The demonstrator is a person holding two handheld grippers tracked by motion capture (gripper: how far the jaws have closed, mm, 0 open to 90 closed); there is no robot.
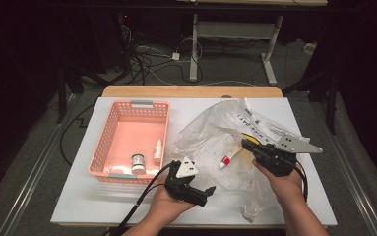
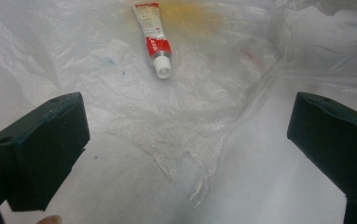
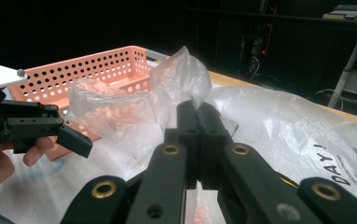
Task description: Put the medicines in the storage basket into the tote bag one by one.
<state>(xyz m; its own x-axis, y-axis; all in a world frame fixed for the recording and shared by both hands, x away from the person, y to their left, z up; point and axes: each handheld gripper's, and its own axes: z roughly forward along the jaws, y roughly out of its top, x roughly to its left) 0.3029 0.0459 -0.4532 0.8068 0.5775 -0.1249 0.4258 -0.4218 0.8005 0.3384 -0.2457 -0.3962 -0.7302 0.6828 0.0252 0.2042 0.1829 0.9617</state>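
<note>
1. Your right gripper (image 1: 247, 143) is clamped on the clear plastic bag (image 1: 210, 132), lifting its film.
2. Your left gripper (image 1: 206, 192) gapes wide, empty, near the red-and-white tube (image 2: 154, 37) inside that bag.
3. The pink basket (image 1: 108, 132) holds a small jar (image 1: 137, 162) and a white bottle (image 1: 157, 150).

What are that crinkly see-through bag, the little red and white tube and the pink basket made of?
The bag looks like thin clear plastic film: creased, glossy, contents showing through. The tube appears to be soft printed plastic or laminate with a white screw cap. The basket seems rigid moulded plastic, matte, with perforated walls.
</note>
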